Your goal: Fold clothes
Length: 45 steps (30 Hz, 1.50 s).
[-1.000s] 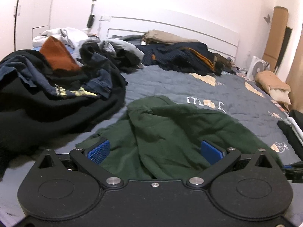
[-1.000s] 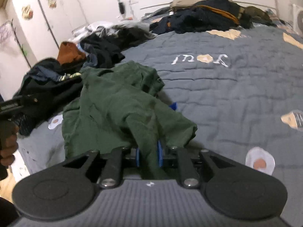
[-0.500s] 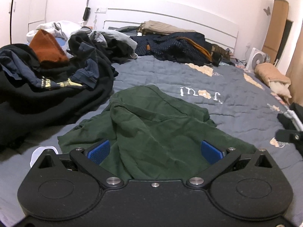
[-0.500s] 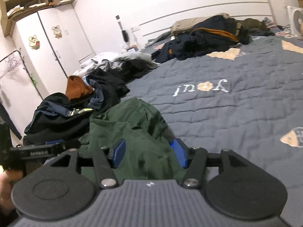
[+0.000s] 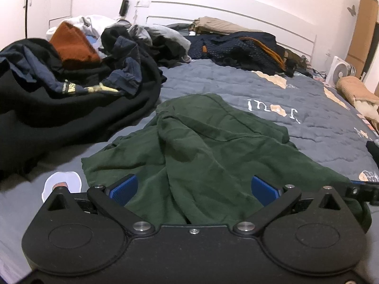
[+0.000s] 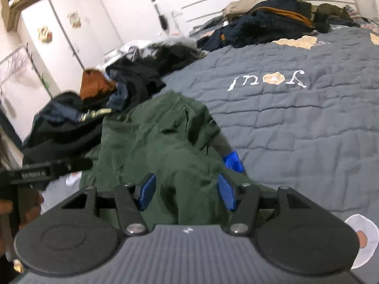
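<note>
While both claws gape, green garment [image 5: 201,156] sprawls mid-quilt [image 5: 308,108].

Left gripper [image 5: 194,187] jaws wide apart w/ green garment [image 5: 201,146] betw. them.

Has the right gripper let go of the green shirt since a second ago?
Yes. The right gripper was pinched on the green shirt; now its pads stand apart, fabric loose between them on the grey quilt.
</note>
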Motion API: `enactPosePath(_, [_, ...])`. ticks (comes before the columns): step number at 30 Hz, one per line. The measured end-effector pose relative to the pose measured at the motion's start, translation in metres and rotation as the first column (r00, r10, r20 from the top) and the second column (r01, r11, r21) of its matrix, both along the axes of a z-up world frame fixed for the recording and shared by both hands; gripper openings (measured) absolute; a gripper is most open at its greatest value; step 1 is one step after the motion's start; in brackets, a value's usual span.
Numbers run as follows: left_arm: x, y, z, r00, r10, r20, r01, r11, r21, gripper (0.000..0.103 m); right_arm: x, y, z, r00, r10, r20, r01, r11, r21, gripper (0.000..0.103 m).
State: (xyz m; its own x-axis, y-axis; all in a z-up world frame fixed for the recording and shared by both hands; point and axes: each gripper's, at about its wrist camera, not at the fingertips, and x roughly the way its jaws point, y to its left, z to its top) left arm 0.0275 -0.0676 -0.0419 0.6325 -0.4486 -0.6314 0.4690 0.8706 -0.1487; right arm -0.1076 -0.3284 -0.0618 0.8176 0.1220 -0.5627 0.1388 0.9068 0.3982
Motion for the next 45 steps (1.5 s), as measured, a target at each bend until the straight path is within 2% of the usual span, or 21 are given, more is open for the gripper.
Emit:
enactPosePath(3, [0.003, 0.0, -0.002, 1.0, 0.018, -0.006, -0.018, 1.0, -0.007, 0.103, -0.001, -0.001, 0.001, 1.0, -0.006, 0.026, 0.005, 1.0, 0.028, 0.058])
enactPosePath(7, [0.003, -0.002, -0.003, 1.0, 0.025, -0.004, -0.025, 1.0, 0.0, 0.103, -0.002, 0.011, 0.001, 0.998, 0.038, 0.043, -0.037, 0.999, -0.014, 0.057])
enactPosePath(10, [0.001, -0.003, -0.002, 1.0, 0.019, 0.005, -0.019, 1.0, 0.009, 0.103, -0.002, 0.019, -0.001, 0.998, 0.053, 0.03, -0.052, 0.998, -0.042, 0.043])
enactPosePath(12, [0.001, -0.001, 0.0, 1.0, 0.023, 0.012, -0.023, 1.0, 0.002, 0.103, -0.002, 0.022, -0.001, 0.996, 0.083, 0.018, -0.082, 0.995, -0.054, 0.024])
enactPosePath(14, [0.003, 0.003, 0.002, 0.999, 0.036, 0.014, -0.036, 0.999, -0.011, 0.103, -0.005, 0.024, 0.001, 0.988, 0.152, 0.011, -0.151, 0.987, -0.057, 0.022])
enactPosePath(16, [0.005, 0.007, 0.003, 0.999, 0.049, 0.006, -0.049, 0.998, -0.026, 0.103, -0.009, 0.029, 0.003, 0.971, 0.239, 0.004, -0.238, 0.969, -0.059, 0.021])
enactPosePath(20, [0.006, 0.01, 0.004, 0.999, 0.046, -0.001, -0.046, 0.998, -0.032, 0.103, -0.019, 0.048, 0.003, 0.908, 0.417, -0.043, -0.419, 0.906, -0.061, 0.021])
enactPosePath(26, [0.003, 0.0, 0.001, 1.0, 0.016, -0.01, -0.016, 1.0, -0.016, 0.103, -0.019, 0.067, -0.016, 0.862, 0.48, -0.163, -0.494, 0.868, -0.054, 0.021])
enactPosePath(29, [0.002, -0.004, -0.002, 1.0, 0.005, -0.013, -0.006, 1.0, -0.006, 0.103, -0.019, 0.063, -0.011, 0.875, 0.465, -0.136, -0.474, 0.88, -0.038, 0.022])
enactPosePath(34, [0.001, -0.007, -0.004, 1.0, 0.001, -0.015, -0.001, 1.0, -0.007, 0.103, -0.024, 0.045, 0.015, 0.907, 0.42, -0.016, -0.42, 0.907, 0.002, 0.031])
enactPosePath(39, [0.0, -0.011, -0.005, 1.0, -0.008, -0.02, 0.008, 1.0, -0.012, 0.103, -0.029, 0.018, 0.033, 0.954, 0.287, 0.087, -0.289, 0.957, 0.012, 0.041])
enactPosePath(42, [0.0, -0.016, -0.007, 0.999, -0.023, -0.037, 0.022, 0.999, -0.039, 0.103, -0.027, -0.004, 0.028, 0.983, 0.167, 0.079, -0.169, 0.985, 0.017, 0.042])
enactPosePath(45, [-0.001, -0.023, -0.008, 0.998, -0.052, -0.046, 0.048, 0.995, -0.083, 0.103, -0.026, -0.025, 0.018, 0.998, 0.049, 0.043, -0.051, 0.998, 0.03, 0.042])
